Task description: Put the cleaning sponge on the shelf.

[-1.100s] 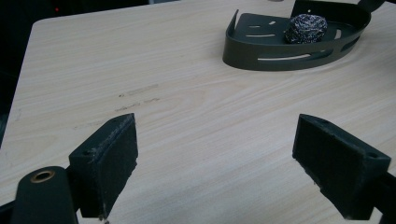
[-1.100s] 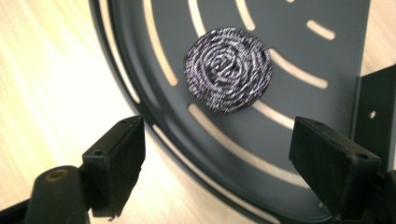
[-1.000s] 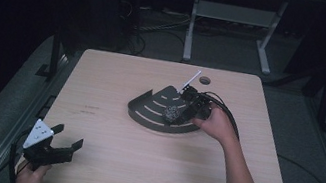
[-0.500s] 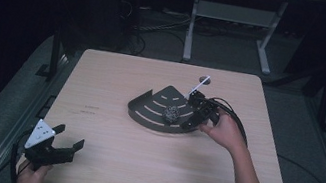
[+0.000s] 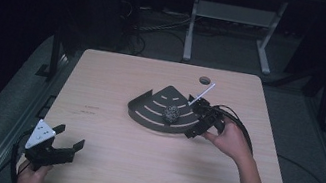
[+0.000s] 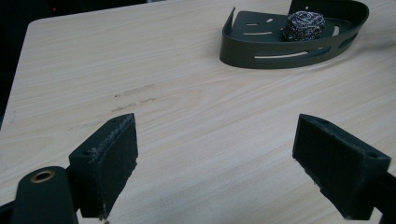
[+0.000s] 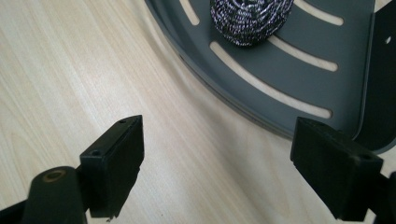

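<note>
We see a steel wool scourer (image 5: 171,114) lying inside a dark grey, fan-shaped corner tray (image 5: 147,114), near the middle of its slotted floor and clear of the curved front wall. In the left gripper view the scourer (image 6: 304,25) sits toward the tray's (image 6: 261,51) back corner, a tight silvery ball, untouched. In the right gripper view it (image 7: 252,18) shows close at the top, resting across two of the tray's (image 7: 299,70) long slots.

The tray stands on the pale wooden table (image 5: 117,78), a little right of its centre. Our right gripper (image 5: 198,125) sits just beside the tray's right end, over its curved edge, held by the right hand (image 5: 229,138). Its jaws have just been opening and now stand wide, with nothing between them but bare wood and the tray's rim; the pads (image 7: 116,163) press on nothing. A thin white rod (image 5: 202,93) rises from this gripper toward the round hole (image 5: 204,80) in the tabletop.

Our left gripper (image 5: 64,148) rests well apart at the near left corner of the table, in the left hand (image 5: 32,175), its jaws spread wide over bare table, holding nothing. Beyond the table we make out a dim floor with cables and a metal stand (image 5: 235,18).
</note>
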A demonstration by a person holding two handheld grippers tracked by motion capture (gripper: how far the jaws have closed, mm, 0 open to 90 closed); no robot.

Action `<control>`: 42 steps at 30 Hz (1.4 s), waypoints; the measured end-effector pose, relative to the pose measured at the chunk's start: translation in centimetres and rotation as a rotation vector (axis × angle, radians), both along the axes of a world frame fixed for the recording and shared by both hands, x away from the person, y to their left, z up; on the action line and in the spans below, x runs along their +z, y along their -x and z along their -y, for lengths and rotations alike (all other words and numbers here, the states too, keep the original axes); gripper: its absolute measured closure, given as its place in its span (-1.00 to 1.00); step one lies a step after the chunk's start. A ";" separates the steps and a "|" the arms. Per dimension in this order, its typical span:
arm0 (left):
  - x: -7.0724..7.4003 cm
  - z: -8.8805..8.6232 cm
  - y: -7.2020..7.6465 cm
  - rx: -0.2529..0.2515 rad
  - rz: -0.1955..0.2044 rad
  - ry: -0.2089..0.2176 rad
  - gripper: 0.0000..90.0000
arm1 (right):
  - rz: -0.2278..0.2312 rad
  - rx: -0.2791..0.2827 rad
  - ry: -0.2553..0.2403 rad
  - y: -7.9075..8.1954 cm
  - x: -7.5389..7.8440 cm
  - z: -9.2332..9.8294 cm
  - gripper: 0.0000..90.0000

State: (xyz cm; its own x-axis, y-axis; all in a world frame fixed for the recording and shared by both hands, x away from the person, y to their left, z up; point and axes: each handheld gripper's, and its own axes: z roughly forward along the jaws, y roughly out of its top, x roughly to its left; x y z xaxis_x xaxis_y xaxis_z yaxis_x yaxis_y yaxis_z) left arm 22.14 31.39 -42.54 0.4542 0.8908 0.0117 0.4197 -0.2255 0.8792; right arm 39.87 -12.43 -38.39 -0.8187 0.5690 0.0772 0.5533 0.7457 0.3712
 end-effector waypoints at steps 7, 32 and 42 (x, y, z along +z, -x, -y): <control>0.0 0.0 0.0 0.001 0.000 -0.003 -0.70 | -0.001 -0.007 -0.017 0.9 -0.3 0.7 -0.62; 0.0 0.2 0.0 -0.005 -0.001 -0.006 -0.70 | -0.032 -0.043 -0.044 3.6 -2.9 3.5 -0.64; 0.0 0.2 0.1 -0.007 -0.003 -0.010 -0.70 | -0.021 -0.037 -0.052 5.1 -3.2 3.9 -0.64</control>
